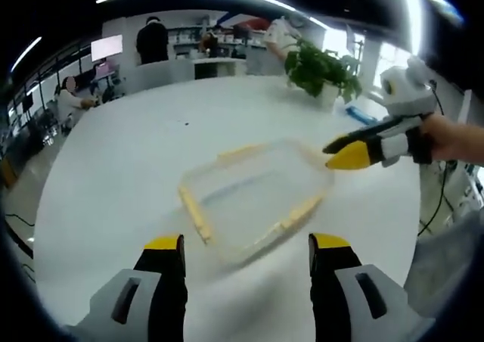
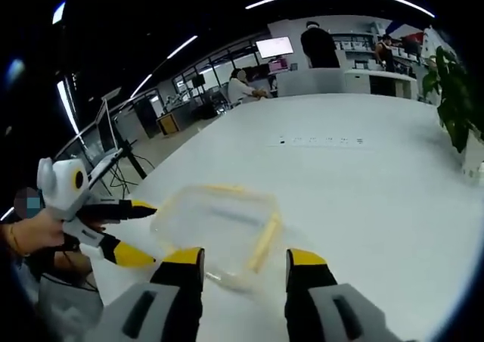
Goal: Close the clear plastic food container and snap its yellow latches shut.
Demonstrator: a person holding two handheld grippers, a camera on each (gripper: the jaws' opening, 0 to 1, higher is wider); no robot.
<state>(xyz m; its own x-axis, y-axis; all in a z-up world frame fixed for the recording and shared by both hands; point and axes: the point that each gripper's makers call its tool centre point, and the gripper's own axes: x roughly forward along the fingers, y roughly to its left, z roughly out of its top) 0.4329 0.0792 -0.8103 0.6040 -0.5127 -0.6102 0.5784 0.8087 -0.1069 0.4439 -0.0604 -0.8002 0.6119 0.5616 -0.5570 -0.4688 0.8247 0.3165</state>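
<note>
Left gripper (image 1: 246, 253) jaws spread wide, nothing between them, hovering over the near edge of the white table (image 1: 113, 175). Clear plastic food container (image 1: 253, 194) sits flat on the table just beyond the jaws, motion-blurred. Yellow latches (image 1: 194, 213) visible along its left side, near-right side and far edge; whether snapped or not, cannot tell through the blur. Right gripper (image 1: 342, 151) enters from the right in the left gripper view, yellow-tipped jaws near or touching the container's far right corner; contact cannot be confirmed.

In the right gripper view, right gripper (image 2: 243, 260) jaws parted, holding nothing, container (image 2: 219, 225) directly ahead and partly between the tips. One yellow latch strip runs along the container's right side. Left gripper (image 2: 144, 232) comes in from the left, held by a hand (image 2: 34, 232), jaws apart, tips at the container's left edge.

Background: potted plant (image 1: 321, 69) at the far right of the table, a blue object (image 1: 361, 115) beside it. People (image 1: 153, 41) at a far counter, monitor (image 1: 107, 47) on the far left.
</note>
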